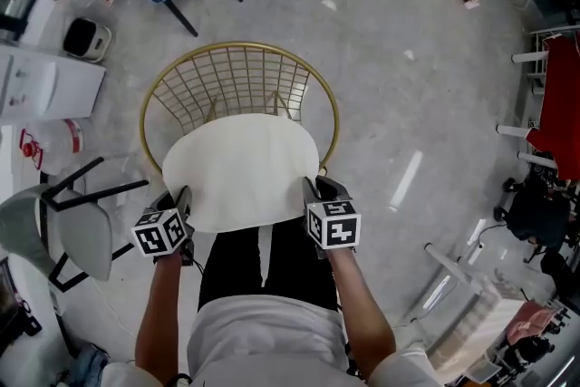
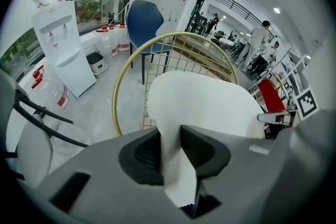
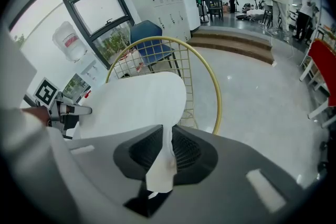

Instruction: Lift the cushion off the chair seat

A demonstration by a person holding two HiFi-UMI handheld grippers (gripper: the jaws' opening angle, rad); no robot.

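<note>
Cushion (image 1: pixel 240 168), white and round, is held over the seat of the gold wire chair (image 1: pixel 240 44) in front of us. We have our left gripper (image 2: pixel 170 136) clamped narrowly on its left edge and our right gripper (image 3: pixel 167 136) pinching its right edge.

The right gripper (image 3: pixel 167 147) is clamping the near edge of the white cushion (image 3: pixel 134 105) between its jaws. The cushion is spreading out in front of the gold wire chair (image 3: pixel 212 86). The left gripper (image 3: pixel 63 110) is showing at the cushion's far edge.
</note>
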